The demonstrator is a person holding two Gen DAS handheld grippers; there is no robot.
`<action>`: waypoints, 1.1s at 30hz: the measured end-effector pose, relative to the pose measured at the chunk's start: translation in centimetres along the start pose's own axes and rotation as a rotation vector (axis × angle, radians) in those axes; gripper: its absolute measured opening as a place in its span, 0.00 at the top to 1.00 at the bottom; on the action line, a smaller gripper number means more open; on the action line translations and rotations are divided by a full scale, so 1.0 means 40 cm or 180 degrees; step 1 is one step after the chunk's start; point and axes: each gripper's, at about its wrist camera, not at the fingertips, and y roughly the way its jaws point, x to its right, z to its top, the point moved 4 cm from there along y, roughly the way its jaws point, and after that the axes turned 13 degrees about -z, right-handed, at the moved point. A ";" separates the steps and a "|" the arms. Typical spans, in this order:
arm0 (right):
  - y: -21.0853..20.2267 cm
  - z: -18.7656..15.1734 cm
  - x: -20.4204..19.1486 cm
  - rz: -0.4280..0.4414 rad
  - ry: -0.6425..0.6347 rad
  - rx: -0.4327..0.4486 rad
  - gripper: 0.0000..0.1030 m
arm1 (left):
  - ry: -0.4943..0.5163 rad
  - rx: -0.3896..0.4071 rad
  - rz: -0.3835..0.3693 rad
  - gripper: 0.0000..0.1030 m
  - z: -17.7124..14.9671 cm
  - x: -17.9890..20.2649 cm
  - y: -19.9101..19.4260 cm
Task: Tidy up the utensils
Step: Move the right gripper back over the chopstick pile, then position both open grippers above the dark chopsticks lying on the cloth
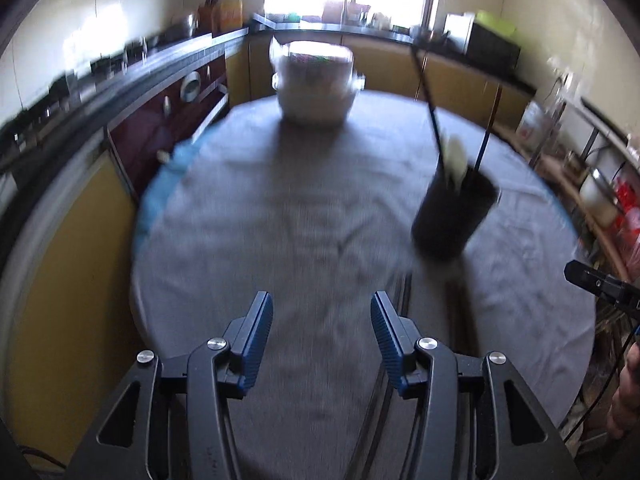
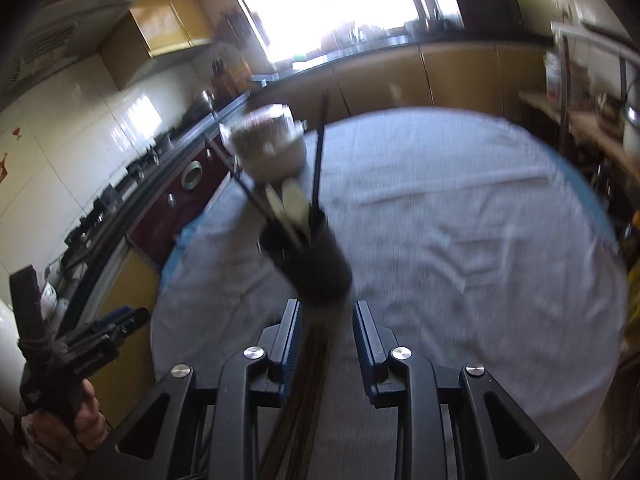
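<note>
Blue-padded left tongs (image 1: 322, 340) stand open over bare grey cloth, nothing between the pads. Right tongs (image 2: 326, 338) are parted too, with dark thin sticks, probably chopsticks (image 2: 308, 380), lying on the desk (image 2: 460, 220) in the gap; blur hides whether the pads touch them. Ahead, a black holder (image 2: 316, 260) already carries some upright utensils and a pale spoon, so sorting looks partly done. From the left view the holder (image 1: 454, 212) sits well off to the right.
</note>
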 end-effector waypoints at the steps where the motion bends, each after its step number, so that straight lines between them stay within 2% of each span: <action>1: 0.020 -0.019 0.000 0.0003 0.0005 -0.0099 0.72 | 0.0008 -0.0064 0.0010 0.50 -0.022 0.002 0.013; 5: 0.075 -0.081 -0.009 0.0034 -0.0018 -0.0355 0.72 | -0.0010 -0.0246 0.0002 0.50 -0.091 0.002 0.047; 8: 0.102 -0.111 -0.013 -0.0004 -0.0069 -0.0428 0.72 | -0.0001 -0.0291 -0.0004 0.50 -0.121 0.000 0.059; 21: 0.194 -0.169 -0.038 -0.0107 -0.0190 -0.0779 0.72 | -0.0007 -0.0403 -0.0023 0.50 -0.158 -0.015 0.099; 26: 0.230 -0.170 -0.066 -0.0217 -0.0287 -0.0855 0.73 | -0.0007 -0.0398 -0.0037 0.50 -0.153 -0.018 0.101; 33: 0.238 -0.169 -0.112 -0.0496 -0.0659 -0.0718 0.81 | -0.0119 -0.0416 -0.0014 0.50 -0.155 -0.047 0.108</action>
